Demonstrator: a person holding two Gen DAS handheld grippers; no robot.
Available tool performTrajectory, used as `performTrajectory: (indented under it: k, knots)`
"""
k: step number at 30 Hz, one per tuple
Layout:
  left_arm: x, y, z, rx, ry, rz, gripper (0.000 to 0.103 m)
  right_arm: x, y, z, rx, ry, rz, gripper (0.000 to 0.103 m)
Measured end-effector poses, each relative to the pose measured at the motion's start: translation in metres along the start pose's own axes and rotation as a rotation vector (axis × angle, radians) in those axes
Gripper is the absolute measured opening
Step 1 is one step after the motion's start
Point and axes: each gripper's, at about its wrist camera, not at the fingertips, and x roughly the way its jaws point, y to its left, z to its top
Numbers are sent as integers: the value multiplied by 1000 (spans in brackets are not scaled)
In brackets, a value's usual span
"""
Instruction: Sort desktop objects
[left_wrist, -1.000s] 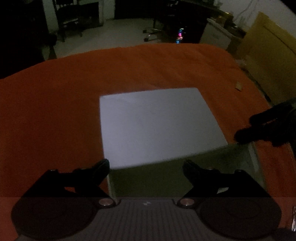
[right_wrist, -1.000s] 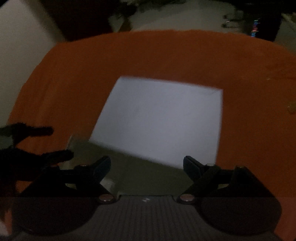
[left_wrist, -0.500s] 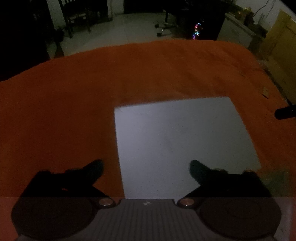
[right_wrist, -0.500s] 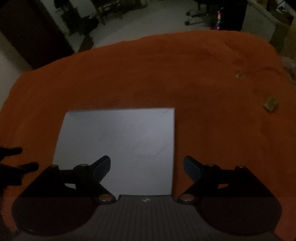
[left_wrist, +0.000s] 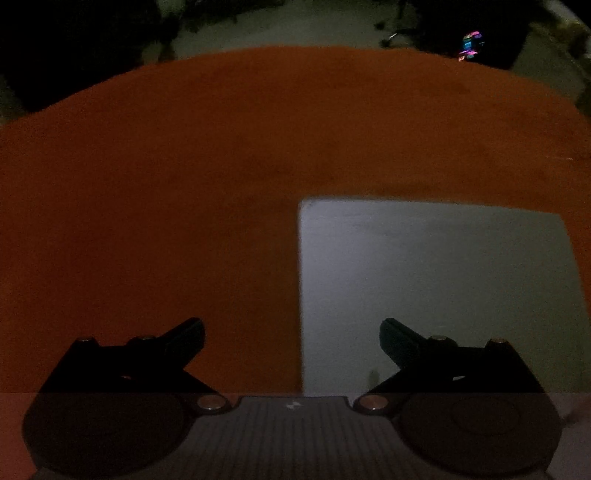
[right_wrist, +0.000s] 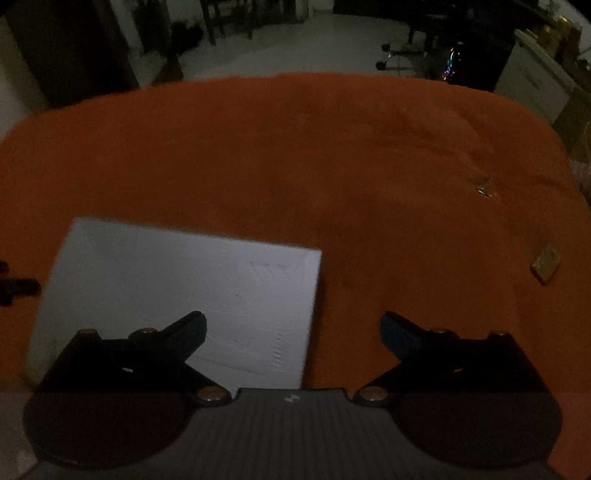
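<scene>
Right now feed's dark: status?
Left gripper open, empty. Right gripper opening, empty. White sheet flat on orange cloth. Small tan piece far right.

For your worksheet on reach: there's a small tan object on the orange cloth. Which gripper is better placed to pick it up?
Probably the right gripper: the small tan object lies just beyond its opening, empty fingers. The left wrist view shows only the white sheet and cloth.

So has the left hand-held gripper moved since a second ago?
Yes. The left hand-held gripper has slid left: the white sheet on the orange cloth was centred ahead, now only its left edge lies between the open fingers.
</scene>
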Motion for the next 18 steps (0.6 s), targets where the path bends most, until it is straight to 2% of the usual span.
performTrajectory:
  k: [3,8,10,13,18]
  knots:
    - [10,-3,-1,11,14,12,102,17,4,-5,-24,23,-32,103]
    - [19,-22,-4,152,-17,61,102,32,6,-13,-36,18,-44,103]
    - [21,-24,-6,153,-38,50,102,37,5,-15,-20,7,-83,103]
    - [22,-22,-12,125,-51,22,102,43,3,-20,4,9,-73,103]
    - [18,-23,-20,149,-70,5,102,54,0,-31,28,11,-25,103]
